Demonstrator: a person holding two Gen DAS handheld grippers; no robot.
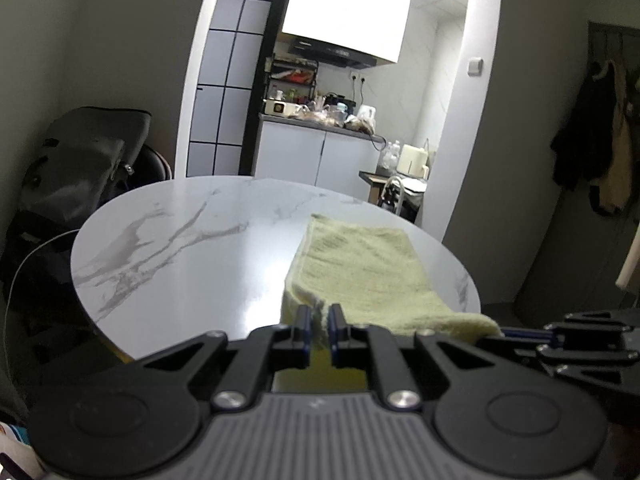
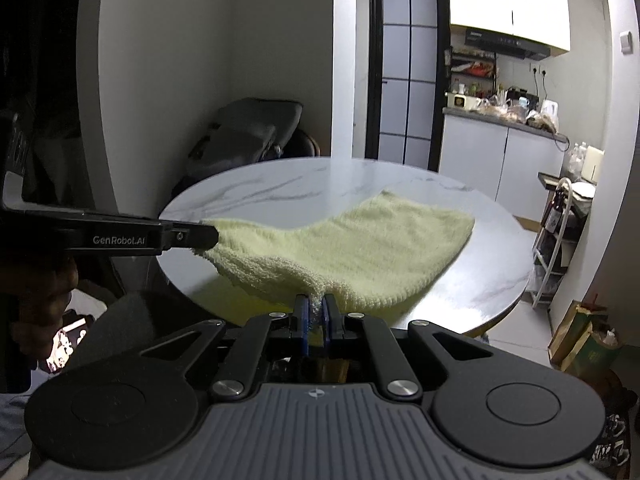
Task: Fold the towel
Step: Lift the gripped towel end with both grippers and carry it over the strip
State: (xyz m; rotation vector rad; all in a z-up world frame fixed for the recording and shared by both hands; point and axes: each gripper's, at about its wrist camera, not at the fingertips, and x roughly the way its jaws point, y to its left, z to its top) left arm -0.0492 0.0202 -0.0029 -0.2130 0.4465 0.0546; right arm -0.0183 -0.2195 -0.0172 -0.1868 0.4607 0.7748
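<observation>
Yellow terry towel (image 2: 352,248): pale, lying on the right part of the round bench, its near edge lifted off the surface and its far end flat.
Towel corners: the two near corners are raised, one in each hand-held gripper; the cloth sags between them over the bench's near rim.
Left hand-held gripper (image 1: 319,322): fingers drawn together, clamped on the near left corner of the towel (image 1: 360,272), a ridge of cloth standing between the blue pads.
Right hand-held gripper (image 2: 315,314): fingers drawn together, clamped on a pinch of the towel's near edge.
Bench (image 1: 180,240): round, white marble pattern with grey veins, glossy; its left part is bare in both views.
Left wrist view only: the right hand-held gripper (image 1: 520,334) enters from the right edge, its tip touching the towel's other near corner; dark coats (image 1: 592,152) hang on the wall at far right.
Right wrist view only: the left hand-held gripper (image 2: 200,236) seen side-on, lettered "GenRobot.AI", its tip closed on the towel corner; a paper bag (image 2: 584,344) on the floor at right; a white trolley (image 2: 560,240) beside the bench.
Both views: a dark grey chair (image 2: 248,136) behind the bench, a kitchen counter (image 1: 320,124) crowded with small items, a black-framed glass door (image 2: 404,76).
</observation>
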